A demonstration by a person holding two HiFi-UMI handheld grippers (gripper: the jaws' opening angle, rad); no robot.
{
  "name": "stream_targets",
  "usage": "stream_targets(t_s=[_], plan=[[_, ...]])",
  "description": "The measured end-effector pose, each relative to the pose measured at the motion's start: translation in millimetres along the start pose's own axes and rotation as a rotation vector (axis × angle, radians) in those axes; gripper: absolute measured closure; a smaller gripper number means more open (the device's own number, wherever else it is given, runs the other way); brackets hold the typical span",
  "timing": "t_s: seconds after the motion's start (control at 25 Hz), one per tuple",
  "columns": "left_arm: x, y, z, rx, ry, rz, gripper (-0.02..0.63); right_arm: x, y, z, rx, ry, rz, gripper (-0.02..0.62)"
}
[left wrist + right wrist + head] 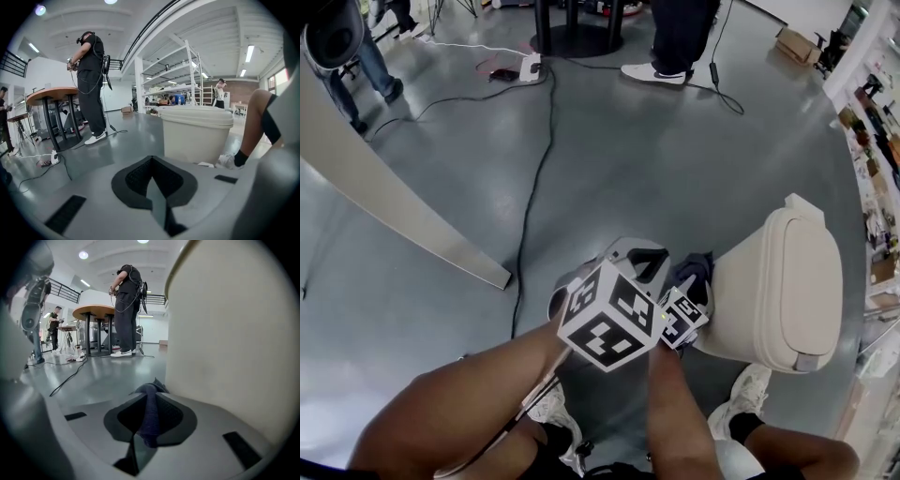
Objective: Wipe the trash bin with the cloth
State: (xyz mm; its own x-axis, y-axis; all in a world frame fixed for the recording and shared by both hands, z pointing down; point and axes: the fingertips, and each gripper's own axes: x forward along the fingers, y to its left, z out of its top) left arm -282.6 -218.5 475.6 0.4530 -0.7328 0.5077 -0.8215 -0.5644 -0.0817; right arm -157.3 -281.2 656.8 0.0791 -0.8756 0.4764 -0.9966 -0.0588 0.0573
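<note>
While the right gripper (149, 395) pinches the cloth (147, 420) beside the trash bin (229, 333), the left gripper (151, 163) is closed. It holds nothing.

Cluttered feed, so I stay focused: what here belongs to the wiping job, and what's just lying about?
Job: cloth, clamped in the right gripper; trash bin.
Lying about: floor cable, power strip, cardboard box.
</note>
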Motion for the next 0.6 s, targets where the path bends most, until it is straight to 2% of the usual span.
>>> stream_targets(t_s=[0.24, 0.4, 0.6], plan=[[8, 2, -9, 0.011, 0.029, -0.003, 0.606, 18, 1, -24, 0.003, 0.058, -0.001, 0.543], [11, 5, -5, -0.058, 0.032, 0.013, 0.606, 30, 1, -31, -0.022, 0.093, 0.009, 0.543], [6, -3, -8, -0.038, 0.071, 0.012, 0.606, 10, 19, -27, -0.031, 0.056, 0.072, 0.543]])
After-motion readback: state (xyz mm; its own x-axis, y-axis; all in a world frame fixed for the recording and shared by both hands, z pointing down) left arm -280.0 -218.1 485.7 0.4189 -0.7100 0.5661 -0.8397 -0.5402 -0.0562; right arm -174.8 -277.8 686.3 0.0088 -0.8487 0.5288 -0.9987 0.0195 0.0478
